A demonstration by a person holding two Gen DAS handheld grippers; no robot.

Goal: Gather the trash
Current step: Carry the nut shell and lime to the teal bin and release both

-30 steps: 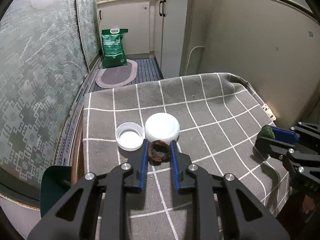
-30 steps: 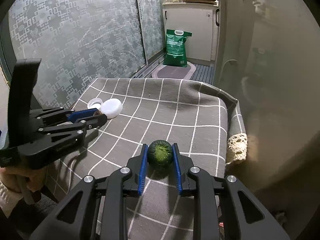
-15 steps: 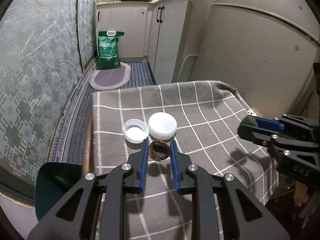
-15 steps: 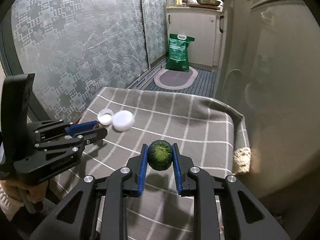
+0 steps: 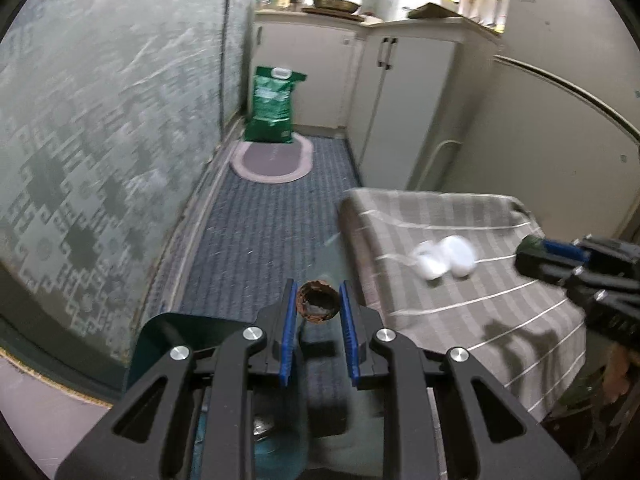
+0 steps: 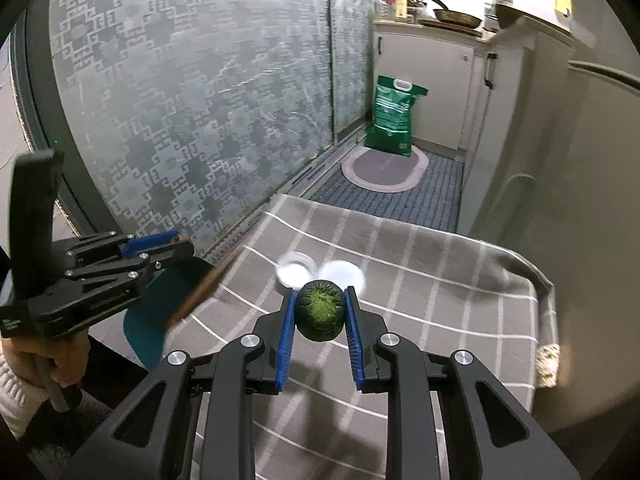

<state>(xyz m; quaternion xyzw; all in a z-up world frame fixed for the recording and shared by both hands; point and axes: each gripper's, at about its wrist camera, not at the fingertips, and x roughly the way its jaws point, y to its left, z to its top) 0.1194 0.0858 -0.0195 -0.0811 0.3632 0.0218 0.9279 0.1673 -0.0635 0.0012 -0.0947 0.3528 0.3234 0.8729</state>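
My left gripper (image 5: 318, 307) is shut on a brown hollow shell piece (image 5: 317, 306) and holds it off the table's left edge, above a dark teal bin (image 5: 192, 344). My right gripper (image 6: 320, 312) is shut on a dark green round fruit piece (image 6: 320, 310) and holds it above the checked tablecloth (image 6: 420, 304). Two white round lids (image 6: 316, 273) lie side by side on the cloth; they also show in the left wrist view (image 5: 444, 258). The left gripper (image 6: 160, 246) appears at the left of the right wrist view, over the teal bin (image 6: 152, 320).
A patterned glass sliding door (image 6: 180, 92) runs along the left. A green bag (image 5: 272, 106) and an oval mat (image 5: 272, 160) lie on the blue floor beyond. White cabinets (image 5: 400, 92) and a pale appliance (image 5: 540, 132) stand at the right. A crumpled pale scrap (image 6: 547, 364) sits at the table's right edge.
My left gripper has swung left off the table with the brown shell and now hangs over the teal bin. My right gripper has risen and shifted left with the green piece.
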